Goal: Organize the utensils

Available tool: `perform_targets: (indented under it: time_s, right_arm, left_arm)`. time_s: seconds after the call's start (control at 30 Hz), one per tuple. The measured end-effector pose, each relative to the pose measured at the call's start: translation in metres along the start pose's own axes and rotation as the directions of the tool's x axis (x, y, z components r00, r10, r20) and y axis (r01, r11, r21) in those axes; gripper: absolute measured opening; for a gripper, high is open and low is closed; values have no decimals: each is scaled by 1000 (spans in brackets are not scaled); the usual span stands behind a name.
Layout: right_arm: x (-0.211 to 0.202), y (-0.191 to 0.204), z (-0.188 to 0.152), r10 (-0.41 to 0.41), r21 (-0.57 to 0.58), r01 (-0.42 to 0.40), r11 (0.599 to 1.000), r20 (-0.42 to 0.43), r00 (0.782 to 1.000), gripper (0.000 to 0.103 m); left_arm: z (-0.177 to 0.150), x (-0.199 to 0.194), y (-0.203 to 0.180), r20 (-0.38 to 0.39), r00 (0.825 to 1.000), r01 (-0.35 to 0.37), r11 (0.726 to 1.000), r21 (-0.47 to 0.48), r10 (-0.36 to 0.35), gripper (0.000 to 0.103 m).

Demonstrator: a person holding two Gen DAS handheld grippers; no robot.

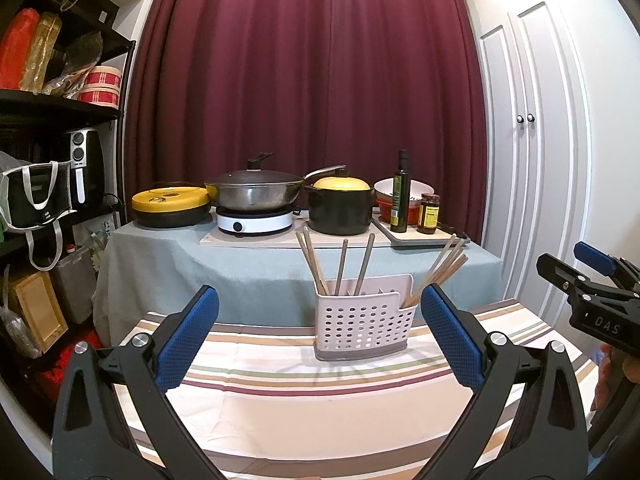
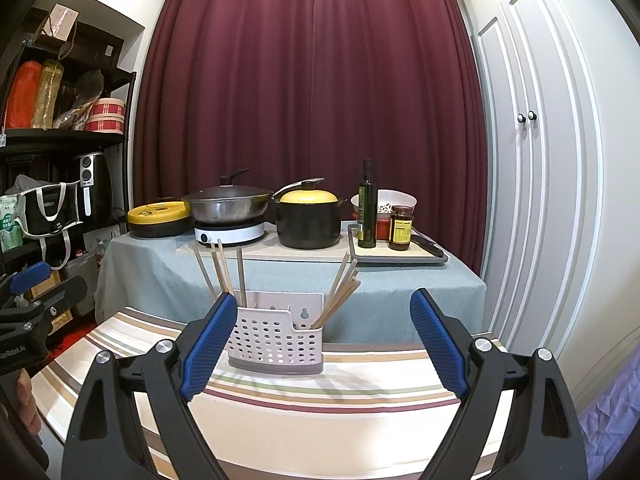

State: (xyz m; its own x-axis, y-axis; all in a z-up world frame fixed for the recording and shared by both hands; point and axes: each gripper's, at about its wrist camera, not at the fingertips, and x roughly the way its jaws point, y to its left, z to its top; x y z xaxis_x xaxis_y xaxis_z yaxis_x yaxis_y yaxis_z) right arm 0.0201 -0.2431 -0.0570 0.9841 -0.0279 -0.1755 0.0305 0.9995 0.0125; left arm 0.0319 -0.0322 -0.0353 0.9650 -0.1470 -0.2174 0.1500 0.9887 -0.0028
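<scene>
Left wrist view shows your left gripper [image 1: 320,334] with its blue pads spread wide and nothing between them, hovering over the near part of the striped table [image 1: 280,392]. The perforated white utensil holder [image 1: 362,330] stands toward the far edge of that table, right of its middle, with chopsticks [image 1: 340,266] upright in its left compartment and another bunch [image 1: 442,270] leaning out over its right end. Your right gripper [image 2: 324,340] is equally wide apart and empty, also short of the holder.

The holder looks light and sits close to the far edge, so a sideways nudge from a finger could slide it off or tip it. The leaning bunch fans out loosely; closing on one stick may drag its neighbours out or scatter them across the cloth.

How the holder is divided inside is hidden by its front wall, and the stick tips are out of sight. Two of the left sticks look greyer, possibly a different kind, though the view is too coarse to say
</scene>
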Motion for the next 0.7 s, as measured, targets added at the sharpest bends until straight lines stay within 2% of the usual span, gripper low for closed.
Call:
perform_targets:
  time_s: [0.27,0.7]
  right_arm:
    - [6,0,-3,0,6,0,1000,-15,1000,85]
    - [21,-6,-11,2,22,-1,1000,-46,999,85]
  left_arm:
    - [-1,4,-6,14,1000,-18,1000,20,18,99]
    - [-4,28,0,-54,999,2,999,-47,-5,99]
